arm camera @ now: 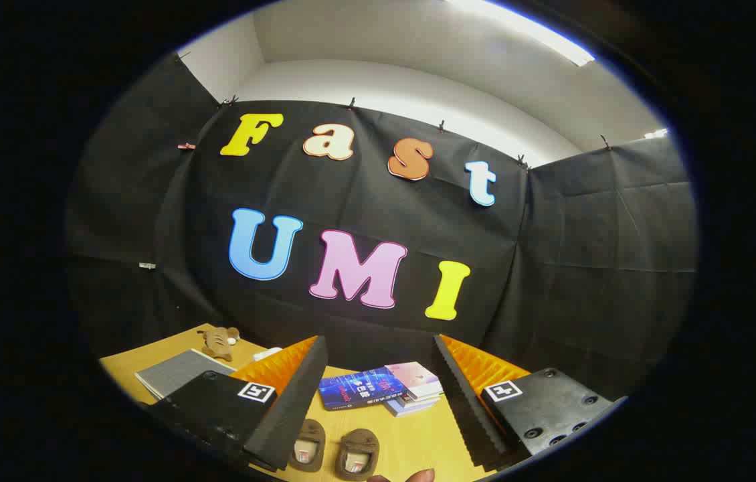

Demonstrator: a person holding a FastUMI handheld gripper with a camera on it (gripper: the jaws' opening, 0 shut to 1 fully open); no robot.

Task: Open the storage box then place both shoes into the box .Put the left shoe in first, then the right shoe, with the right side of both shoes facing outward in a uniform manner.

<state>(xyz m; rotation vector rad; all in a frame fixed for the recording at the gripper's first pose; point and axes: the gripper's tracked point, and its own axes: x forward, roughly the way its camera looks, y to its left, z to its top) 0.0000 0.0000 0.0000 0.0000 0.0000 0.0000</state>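
Shoes [334,455], a brown pair seen from above with their openings up, are set side by side on the wooden table [418,438], low between the fingers and nearer the left one, the left-hand shoe partly hidden behind that finger. Their long axes are judged to run roughly along the fingers' own forward line, though heel and toe cannot be told apart from here. The gripper [378,395] is held spread wide with nothing pinched, tilted up at the booth wall, books [381,389] lying just ahead; a downward tilt is called for first.
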